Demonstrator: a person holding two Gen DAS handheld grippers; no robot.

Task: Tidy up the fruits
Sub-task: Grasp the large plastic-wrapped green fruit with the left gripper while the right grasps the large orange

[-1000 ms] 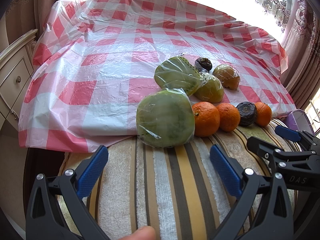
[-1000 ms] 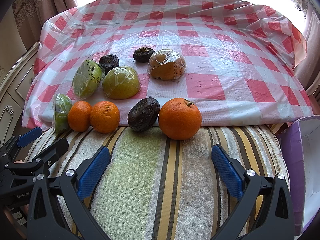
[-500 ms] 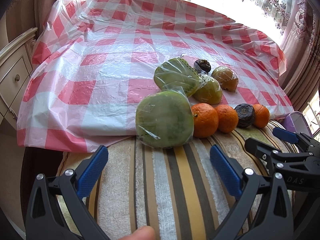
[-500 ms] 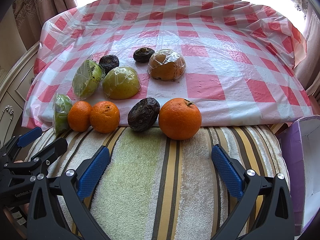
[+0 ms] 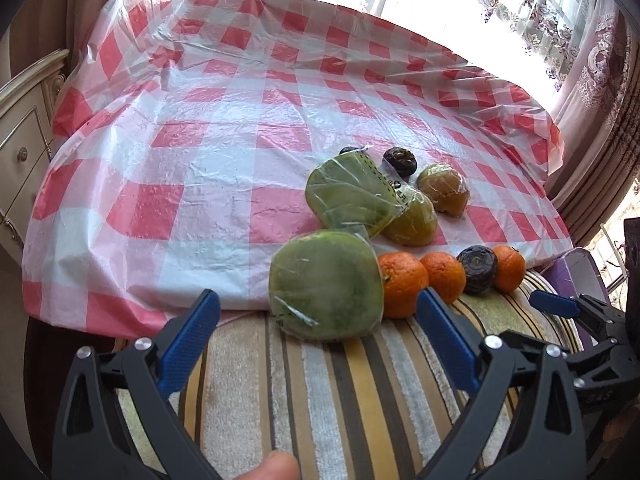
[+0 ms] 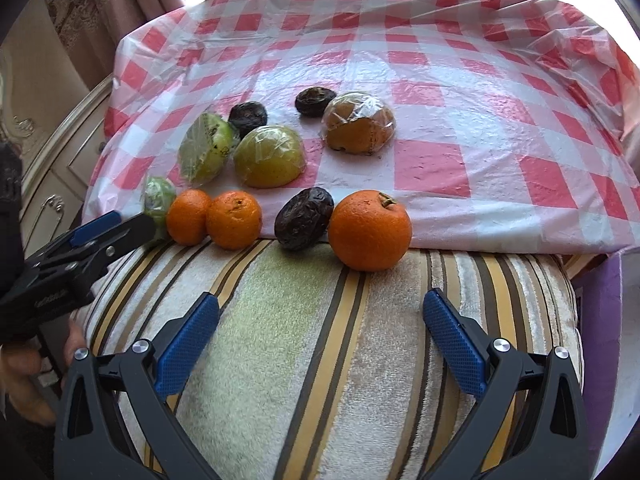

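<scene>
Fruits lie on a red-checked tablecloth (image 5: 224, 168) and the striped cushion (image 6: 320, 340) in front of it. In the left wrist view my open, empty left gripper (image 5: 318, 320) points at a wrapped green fruit (image 5: 326, 286); a second wrapped green fruit (image 5: 352, 194) lies behind it. Beside it in a row are two small oranges (image 5: 402, 282), a dark wrinkled fruit (image 5: 478, 268) and a larger orange (image 5: 508, 266). In the right wrist view my open, empty right gripper (image 6: 320, 320) sits below the larger orange (image 6: 370, 236) and dark fruit (image 6: 303, 218).
A wrapped yellow-green half (image 6: 270, 156), a wrapped brown half (image 6: 358, 124) and two more dark fruits (image 6: 248, 114) lie further back. A purple box (image 6: 608, 340) stands right of the cushion. A cream cabinet (image 5: 24, 148) stands left of the table.
My left gripper has moved forward, closer to the wrapped green fruit. My right gripper has moved slightly closer to the row of fruits.
</scene>
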